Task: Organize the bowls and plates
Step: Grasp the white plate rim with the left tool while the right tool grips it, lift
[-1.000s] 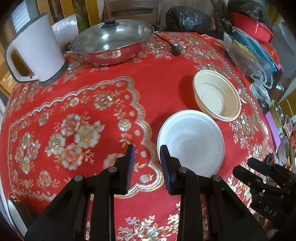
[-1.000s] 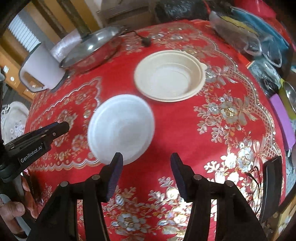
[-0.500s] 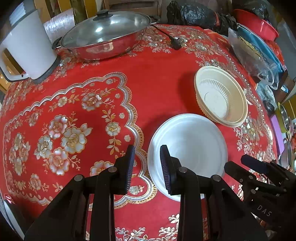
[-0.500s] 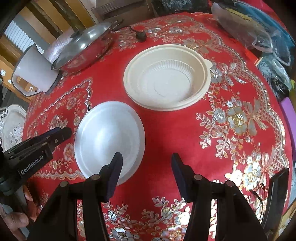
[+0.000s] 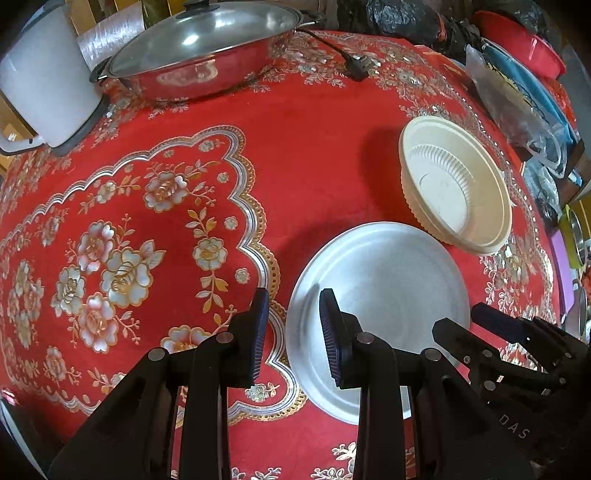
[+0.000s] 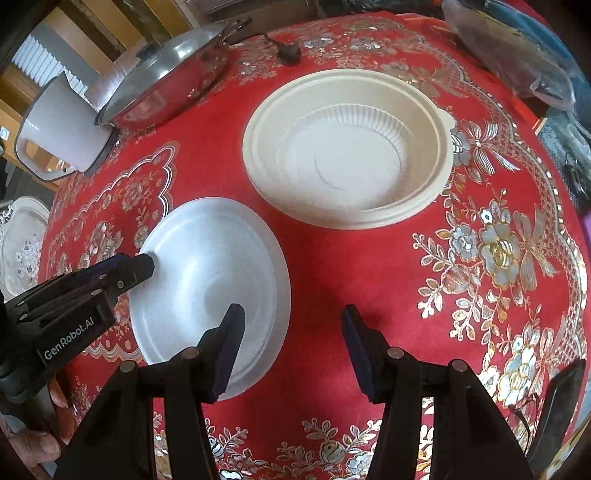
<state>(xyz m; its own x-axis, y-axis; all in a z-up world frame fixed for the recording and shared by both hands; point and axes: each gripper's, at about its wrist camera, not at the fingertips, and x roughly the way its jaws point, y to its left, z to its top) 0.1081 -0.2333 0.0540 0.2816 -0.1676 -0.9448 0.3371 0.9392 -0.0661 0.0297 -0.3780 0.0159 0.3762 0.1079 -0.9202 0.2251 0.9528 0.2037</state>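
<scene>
Both grippers had sunk closer to the white plate (image 5: 376,295), which lay on the counter (image 5: 314,155) just beside the cream bowl (image 6: 347,155). The left gripper (image 5: 291,332), fingers narrowly apart, straddled the plate's rim; the right gripper (image 6: 291,347), fingers wider apart, held nothing. A pickup looked imminent.

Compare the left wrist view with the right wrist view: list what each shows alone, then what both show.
Only the left wrist view: a red basin and black bags beyond the table's far edge, and the open left claw from behind.

Only the right wrist view: a silver patterned tray off the table's left side, and a hand at the lower left.

Both: white plate, cream bowl, lidded steel pan, white kettle, red tablecloth.
</scene>
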